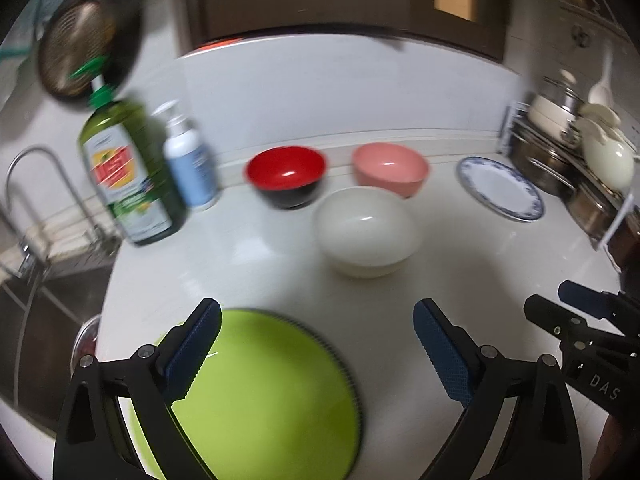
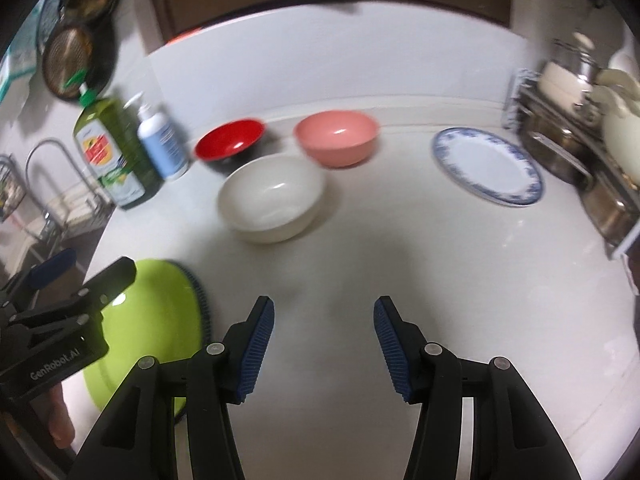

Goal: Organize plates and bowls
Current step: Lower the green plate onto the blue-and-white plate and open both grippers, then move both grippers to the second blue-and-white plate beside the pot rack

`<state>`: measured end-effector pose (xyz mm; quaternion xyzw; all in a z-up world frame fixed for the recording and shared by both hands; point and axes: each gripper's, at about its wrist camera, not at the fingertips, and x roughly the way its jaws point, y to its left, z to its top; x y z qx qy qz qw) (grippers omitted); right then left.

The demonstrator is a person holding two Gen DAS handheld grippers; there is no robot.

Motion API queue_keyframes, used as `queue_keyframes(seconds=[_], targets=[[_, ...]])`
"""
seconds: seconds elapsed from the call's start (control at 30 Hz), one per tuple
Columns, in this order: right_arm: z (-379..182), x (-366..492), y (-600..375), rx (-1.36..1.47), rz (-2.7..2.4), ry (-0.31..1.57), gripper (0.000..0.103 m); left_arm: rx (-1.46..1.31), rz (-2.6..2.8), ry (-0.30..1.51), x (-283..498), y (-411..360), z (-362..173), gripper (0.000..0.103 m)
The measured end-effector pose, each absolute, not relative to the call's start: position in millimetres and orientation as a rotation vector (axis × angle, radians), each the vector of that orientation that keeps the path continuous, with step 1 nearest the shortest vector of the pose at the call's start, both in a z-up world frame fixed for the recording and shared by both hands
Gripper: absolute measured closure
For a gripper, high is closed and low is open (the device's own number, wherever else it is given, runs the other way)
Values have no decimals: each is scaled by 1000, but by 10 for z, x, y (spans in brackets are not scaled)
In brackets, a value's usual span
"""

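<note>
Both tongs hang empty over the white tabletop point(image 2: 460, 272), so this reads as the gap between placements. The left tongs point(image 1: 316, 354) gape wide above the green plate point(image 1: 264, 400), touching nothing; the right tongs point(image 2: 324, 350) stand half open over bare surface. Taking the white bowl point(image 2: 272, 200) as landmark: red bowl point(image 2: 230, 144) and pink bowl point(image 2: 336, 142) sit just behind it, the blue-rimmed plate point(image 2: 488, 166) well to its right. Next likely calls for pinching a bowl rim to nest it
</note>
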<state>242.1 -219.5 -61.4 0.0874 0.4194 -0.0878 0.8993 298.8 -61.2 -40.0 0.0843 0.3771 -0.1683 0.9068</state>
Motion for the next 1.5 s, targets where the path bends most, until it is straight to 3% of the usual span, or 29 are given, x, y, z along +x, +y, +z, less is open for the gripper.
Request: queue_keyframes(seconds=[0.97, 1.5], targets=[[-241, 2257, -3951, 225, -504, 687, 50, 219, -503, 654, 3372, -2474, -7, 5], [-527, 2965, -4860, 259, -577, 711, 50, 292, -550, 707, 4145, -3505, -376, 6]])
